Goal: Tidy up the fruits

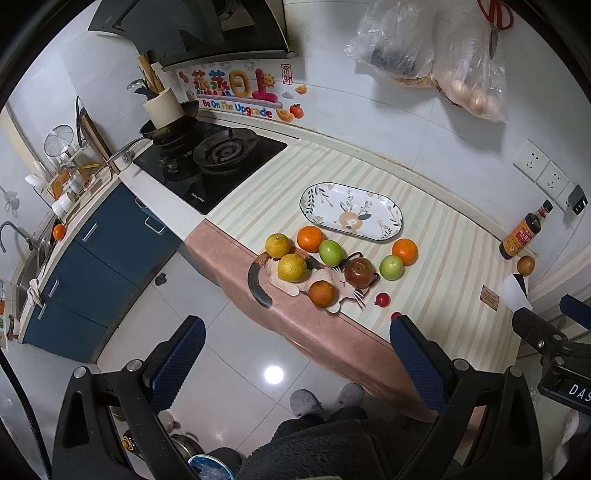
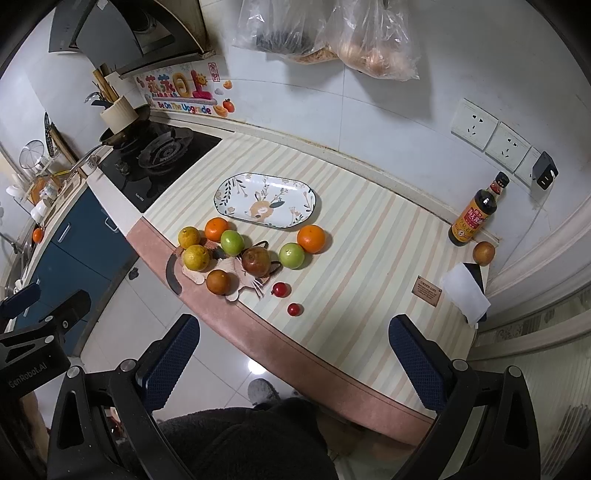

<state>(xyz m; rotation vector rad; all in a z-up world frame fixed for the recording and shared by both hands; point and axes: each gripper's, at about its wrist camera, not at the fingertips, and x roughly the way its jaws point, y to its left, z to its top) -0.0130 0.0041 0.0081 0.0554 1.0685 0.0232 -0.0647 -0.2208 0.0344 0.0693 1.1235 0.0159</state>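
An empty oval patterned plate (image 1: 351, 212) (image 2: 265, 200) lies on the striped counter mat. In front of it lie loose fruits: two yellow citrus (image 1: 291, 267) (image 2: 195, 257), oranges (image 1: 405, 251) (image 2: 311, 238), two green apples (image 1: 391, 267) (image 2: 291, 255), a reddish-brown apple (image 1: 359, 271) (image 2: 256, 261), a brown fruit (image 1: 321, 293) (image 2: 218, 281) and two small red fruits (image 1: 382, 299) (image 2: 295, 309). Some rest on a cat-shaped mat (image 1: 295, 284) (image 2: 229, 273). My left gripper (image 1: 297, 354) and right gripper (image 2: 293, 350) are both open and empty, held back from the counter's front edge, above the floor.
A gas hob (image 1: 210, 162) with a pan is at the left. A sauce bottle (image 2: 476, 212), a brown fruit (image 2: 484, 253) and a paper pack (image 2: 467, 291) stand at the right. Bags (image 2: 332, 33) hang on the wall. The other gripper shows at the right edge of the left wrist view (image 1: 554, 343).
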